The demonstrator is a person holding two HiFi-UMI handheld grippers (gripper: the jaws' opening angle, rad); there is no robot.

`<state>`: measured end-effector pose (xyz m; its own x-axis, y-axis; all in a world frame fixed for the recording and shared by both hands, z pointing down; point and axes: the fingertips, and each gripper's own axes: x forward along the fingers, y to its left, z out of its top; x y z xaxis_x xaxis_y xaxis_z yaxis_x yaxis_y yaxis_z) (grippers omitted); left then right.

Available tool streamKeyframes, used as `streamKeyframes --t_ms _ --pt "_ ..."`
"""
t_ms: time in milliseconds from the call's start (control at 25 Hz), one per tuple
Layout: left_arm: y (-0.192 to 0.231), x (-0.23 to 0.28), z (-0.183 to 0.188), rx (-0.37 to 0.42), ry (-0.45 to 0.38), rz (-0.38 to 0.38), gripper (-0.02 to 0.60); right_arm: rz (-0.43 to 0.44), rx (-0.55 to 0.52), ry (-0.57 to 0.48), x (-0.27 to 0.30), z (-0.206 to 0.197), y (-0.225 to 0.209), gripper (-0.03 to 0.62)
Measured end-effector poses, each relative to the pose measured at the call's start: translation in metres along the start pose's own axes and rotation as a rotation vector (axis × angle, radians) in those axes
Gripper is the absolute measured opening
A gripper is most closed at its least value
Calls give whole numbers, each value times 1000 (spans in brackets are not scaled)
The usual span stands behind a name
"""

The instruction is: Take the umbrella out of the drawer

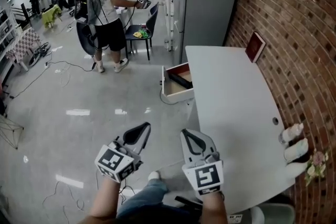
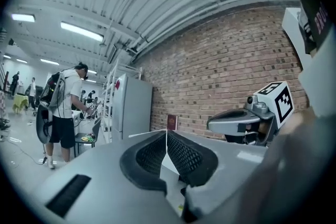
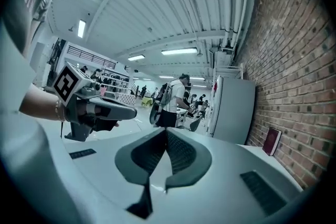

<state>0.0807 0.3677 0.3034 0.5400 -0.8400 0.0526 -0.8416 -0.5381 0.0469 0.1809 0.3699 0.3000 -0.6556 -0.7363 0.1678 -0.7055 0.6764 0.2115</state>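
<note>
Nearest, the left hand-held gripper (image 1: 144, 128) and the right hand-held gripper (image 1: 187, 135) hang side by side. Both have their jaws closed on nothing and point toward the open drawer (image 1: 169, 93). The umbrella (image 1: 179, 80), a dark folded shape, lies inside that drawer, well apart from both. The reach would likely go best with one pair of jaws opened before arrival, lowered over the drawer's rim and closed across the umbrella's middle so that it lifts level. The drawer projects from the left edge of a pale bench (image 1: 231, 107). A red book (image 1: 255, 46) leans on the brick wall (image 1: 299, 29). Beyond, a grey cabinet (image 1: 207, 2) and a person (image 1: 105, 2) stand on the glossy floor (image 1: 68, 113).
</note>
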Motion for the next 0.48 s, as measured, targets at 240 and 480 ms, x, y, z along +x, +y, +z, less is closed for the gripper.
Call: streamKeyframes --t_ms 240,480 --pt "70 23 -4 7 2 -31 0 -81 -24 67 79 4 -5 -8" --pt "120 37 -11 -100 30 -1 -2 -147 8 105 126 2 -15 -8"
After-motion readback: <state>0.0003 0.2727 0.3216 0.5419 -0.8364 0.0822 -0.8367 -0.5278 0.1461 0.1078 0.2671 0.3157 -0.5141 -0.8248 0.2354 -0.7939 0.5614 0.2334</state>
